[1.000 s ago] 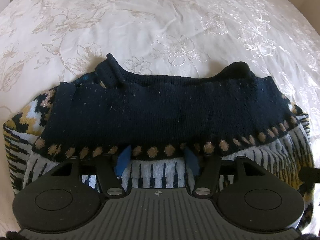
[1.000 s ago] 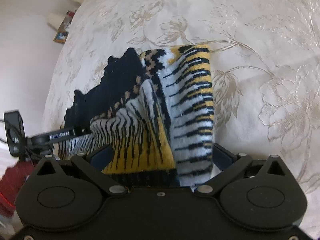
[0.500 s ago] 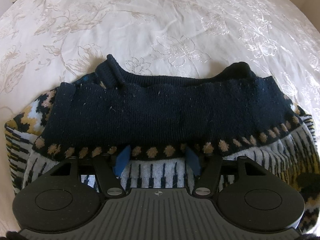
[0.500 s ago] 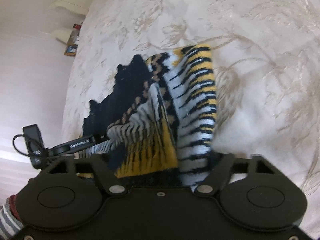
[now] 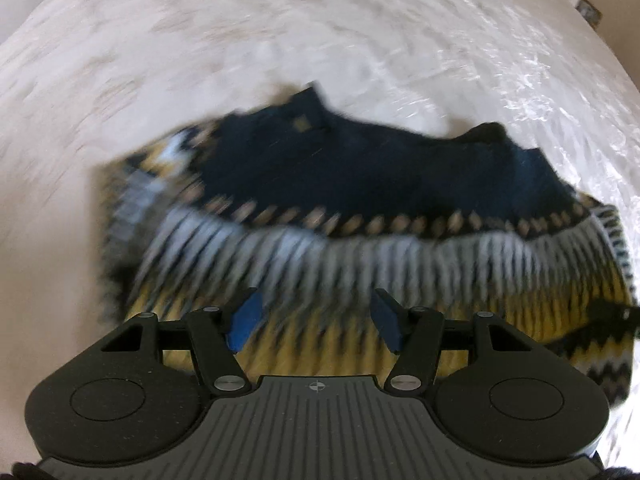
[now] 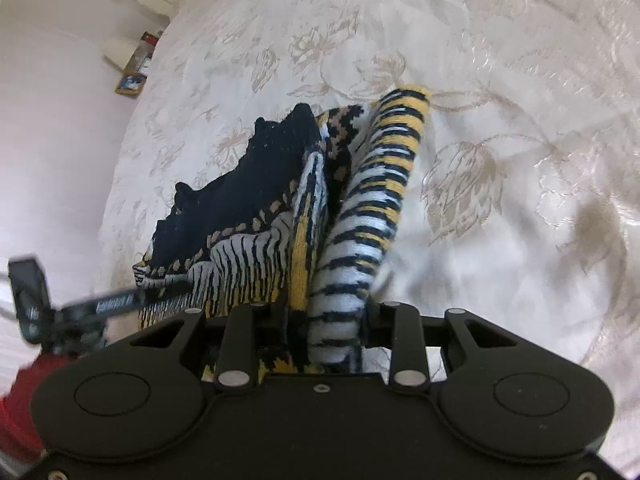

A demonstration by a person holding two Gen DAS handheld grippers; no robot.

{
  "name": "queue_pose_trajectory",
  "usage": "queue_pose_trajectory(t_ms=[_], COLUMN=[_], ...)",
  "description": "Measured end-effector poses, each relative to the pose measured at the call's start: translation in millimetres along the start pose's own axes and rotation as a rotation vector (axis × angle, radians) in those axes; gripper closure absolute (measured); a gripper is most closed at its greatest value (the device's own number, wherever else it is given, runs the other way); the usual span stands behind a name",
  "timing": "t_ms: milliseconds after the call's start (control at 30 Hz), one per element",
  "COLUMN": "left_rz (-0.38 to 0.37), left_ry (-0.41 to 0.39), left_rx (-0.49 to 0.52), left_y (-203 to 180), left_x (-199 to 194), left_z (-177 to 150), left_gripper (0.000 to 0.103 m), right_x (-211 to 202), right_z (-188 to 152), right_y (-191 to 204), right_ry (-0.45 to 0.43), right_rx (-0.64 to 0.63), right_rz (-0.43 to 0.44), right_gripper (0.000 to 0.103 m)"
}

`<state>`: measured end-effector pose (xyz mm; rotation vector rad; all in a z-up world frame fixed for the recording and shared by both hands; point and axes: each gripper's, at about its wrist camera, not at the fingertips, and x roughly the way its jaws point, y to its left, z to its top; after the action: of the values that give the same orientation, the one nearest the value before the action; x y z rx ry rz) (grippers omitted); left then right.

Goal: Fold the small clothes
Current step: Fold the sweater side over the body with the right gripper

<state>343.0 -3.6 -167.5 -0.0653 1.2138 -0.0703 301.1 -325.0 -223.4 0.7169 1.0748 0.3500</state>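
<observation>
Judging partway: we find the sweater (image 6: 280, 216) half-folded, right gripper (image 6: 324, 336) closing on its bunched edge, left gripper (image 5: 314, 322) spread, holding nothing.

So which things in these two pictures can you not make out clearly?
- Left wrist view: the sweater pattern is smeared by motion blur; whether the left gripper touches the knit cannot be told.
- Right wrist view: the right gripper pads are hidden by bunched sweater; its jaws are closing on the knit.
- Right wrist view: the small framed picture beside the bed is too small to read.
- Left wrist view: items at the top corners are cut off.
</observation>
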Motion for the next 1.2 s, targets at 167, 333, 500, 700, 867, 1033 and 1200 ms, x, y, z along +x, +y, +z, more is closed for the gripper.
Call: queue_pose_trajectory(t_ms=[167,333,500,700,867,1033,1200], left_rz=[0.008,-0.007,-0.037,-0.067,-0.077,-0.083,-0.086], left_ry=[0.011,0.011,0.000,-0.016,-0.019,-0.012,-0.002], left_rx=[-0.050,-0.094,-0.111,-0.108,-0.100,-0.104,-0.101], left_y=[33,59,80,105,127,151,170], left_x=[-23,-41,-52,-62,-69,-71,-70], left_z=[-33,-56,-67,-70,-71,-73,-72], left_gripper=[0.044,0.044,0.044,0.044,0.044,0.044,0.044], right_x=[-5,-4,-5,-1,16,46,80], right_z=[-3,-6,-10,-16,-24,-31,-38], right_y=[17,41,72,118,161,196,225], right_ry=[-0.013,-0.020,-0.039,-0.047,-0.043,-0.026,0.008], right_rx=[-0.019,-0.063,-0.085,-0.112,-0.150,-0.177,-0.192], right_rz=[-0.051,-0.116,-0.147,-0.124,-0.103,-0.078,-0.070], right_gripper=[0.064,0.067,0.069,0.069,0.069,0.069,0.070])
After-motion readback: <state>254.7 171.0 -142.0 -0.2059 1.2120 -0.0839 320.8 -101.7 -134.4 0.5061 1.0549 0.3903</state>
